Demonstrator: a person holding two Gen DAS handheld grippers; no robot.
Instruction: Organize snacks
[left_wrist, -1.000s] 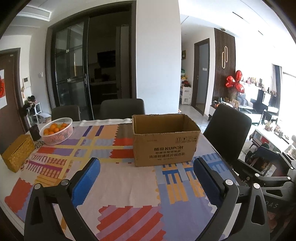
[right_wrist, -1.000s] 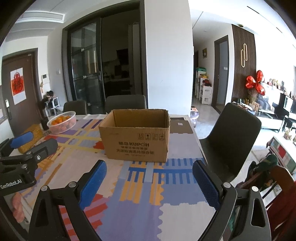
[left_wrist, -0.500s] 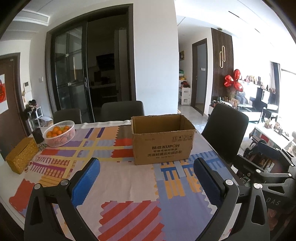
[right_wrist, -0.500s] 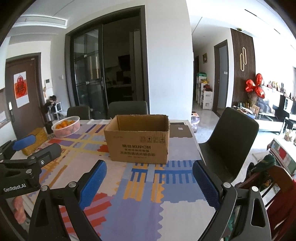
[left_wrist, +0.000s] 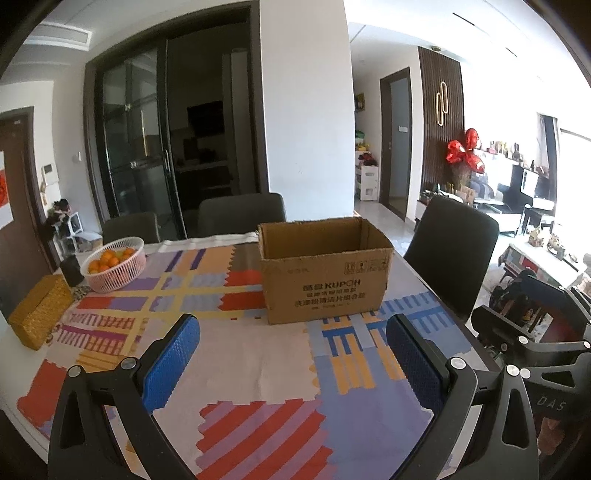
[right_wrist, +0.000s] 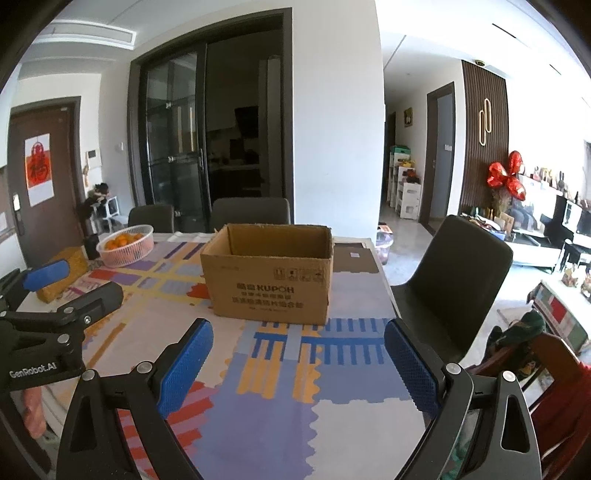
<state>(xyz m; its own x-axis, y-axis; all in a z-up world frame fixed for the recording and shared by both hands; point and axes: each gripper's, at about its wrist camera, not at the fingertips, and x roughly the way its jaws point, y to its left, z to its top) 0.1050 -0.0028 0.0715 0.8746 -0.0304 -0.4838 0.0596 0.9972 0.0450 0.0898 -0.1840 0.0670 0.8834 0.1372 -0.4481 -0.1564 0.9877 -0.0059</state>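
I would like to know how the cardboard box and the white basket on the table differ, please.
The cardboard box is brown, rectangular and solid-walled; the white basket is round, lower and latticed. The basket holds oranges, while the part of the box's inside that shows looks bare. The box stands mid-table, the basket near the far left edge. Both are open-topped and rest on the patterned tablecloth.

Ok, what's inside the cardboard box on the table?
Only bare inner walls show through the open top of the cardboard box. Its near wall hides the bottom, so contents can't be told.
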